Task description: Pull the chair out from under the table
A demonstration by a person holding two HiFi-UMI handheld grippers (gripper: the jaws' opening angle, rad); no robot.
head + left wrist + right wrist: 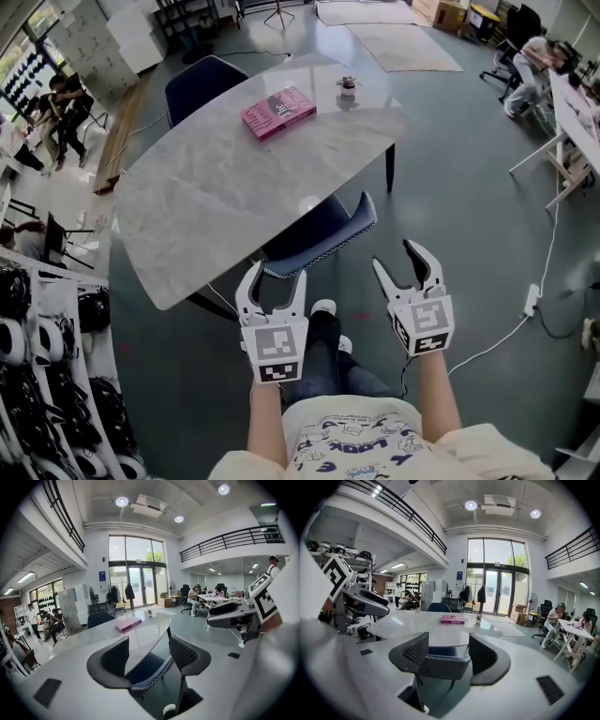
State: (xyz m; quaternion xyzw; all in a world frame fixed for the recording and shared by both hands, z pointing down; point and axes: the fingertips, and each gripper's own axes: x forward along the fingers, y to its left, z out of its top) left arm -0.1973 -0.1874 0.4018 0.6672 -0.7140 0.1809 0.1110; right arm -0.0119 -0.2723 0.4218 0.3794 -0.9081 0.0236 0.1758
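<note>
Left claw (274, 281) and right claw (397, 259) both gape wide and empty, near the blue chair (319, 230), which sits tucked under the marble tabletop (216, 197) bearing a pink book (278, 112)

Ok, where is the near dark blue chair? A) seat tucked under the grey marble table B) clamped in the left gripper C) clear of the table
A: the dark blue chair has its seat under the grey marble table; the left gripper is open, gripping nothing.
</note>
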